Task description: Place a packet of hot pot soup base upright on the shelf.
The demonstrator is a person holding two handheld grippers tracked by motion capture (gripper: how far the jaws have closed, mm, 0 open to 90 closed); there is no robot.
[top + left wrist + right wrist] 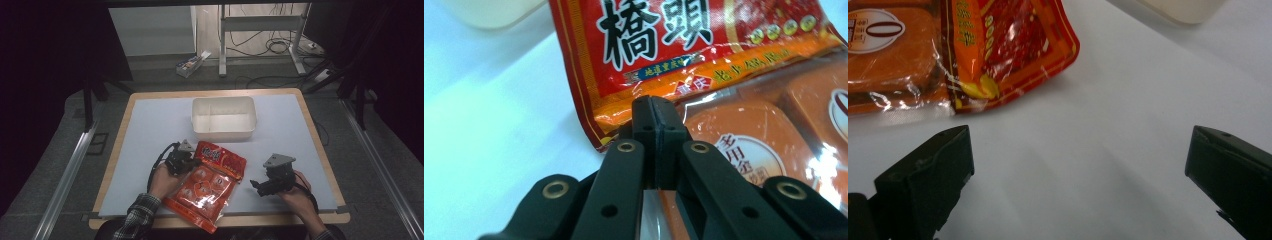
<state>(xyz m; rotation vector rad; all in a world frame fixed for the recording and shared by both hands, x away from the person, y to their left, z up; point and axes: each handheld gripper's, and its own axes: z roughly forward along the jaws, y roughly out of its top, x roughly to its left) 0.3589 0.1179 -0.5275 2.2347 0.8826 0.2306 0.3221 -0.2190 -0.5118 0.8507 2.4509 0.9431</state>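
In the high view, a pale blue mat (150,130) covers a wood-edged table (210,93) at frame centre, dark floor and cables beyond along the top. A white tub (223,118) sits upper centre. The red snack bag (207,183) lies lower centre, its near end over the table edge. The left gripper (187,161) meets the bag's left edge; the right gripper (261,187) rests lower right, apart from it. In the left gripper view, the jaws are pinched together on the bag's edge at centre. In the right gripper view, the jaws stand wide, the bag in the upper left.
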